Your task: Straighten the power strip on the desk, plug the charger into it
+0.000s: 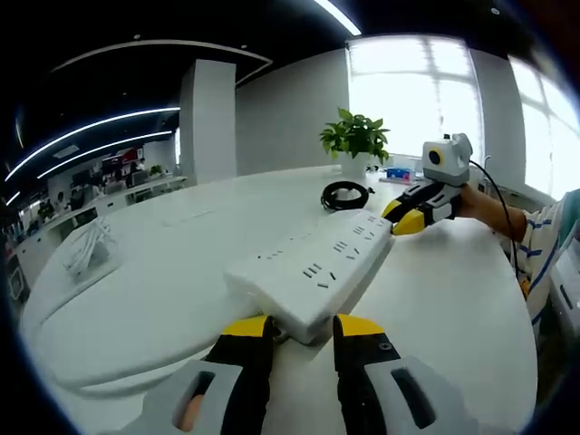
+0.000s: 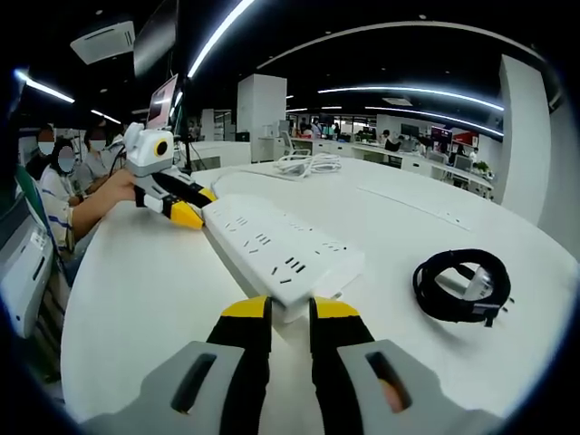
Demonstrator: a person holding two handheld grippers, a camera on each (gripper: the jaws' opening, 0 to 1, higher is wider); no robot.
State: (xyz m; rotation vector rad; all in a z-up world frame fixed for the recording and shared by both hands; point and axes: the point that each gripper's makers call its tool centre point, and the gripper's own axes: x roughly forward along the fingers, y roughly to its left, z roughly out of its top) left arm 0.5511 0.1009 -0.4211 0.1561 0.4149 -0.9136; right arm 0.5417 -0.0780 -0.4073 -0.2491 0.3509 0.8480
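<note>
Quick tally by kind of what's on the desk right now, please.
Power strip: 1
Coiled black charger cable: 1
White cable bundle: 1
Potted plant: 1
Total: 4

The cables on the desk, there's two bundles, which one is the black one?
The black coil lies near the potted plant, beside the power strip. The other bundle is white and lies farther across the desk.

Left gripper [image 1: 304, 326] low at the near end, yellow tips narrowly apart. Right gripper [image 2: 288, 308] same at the opposite end, hand [image 1: 485, 207] behind it.
</note>
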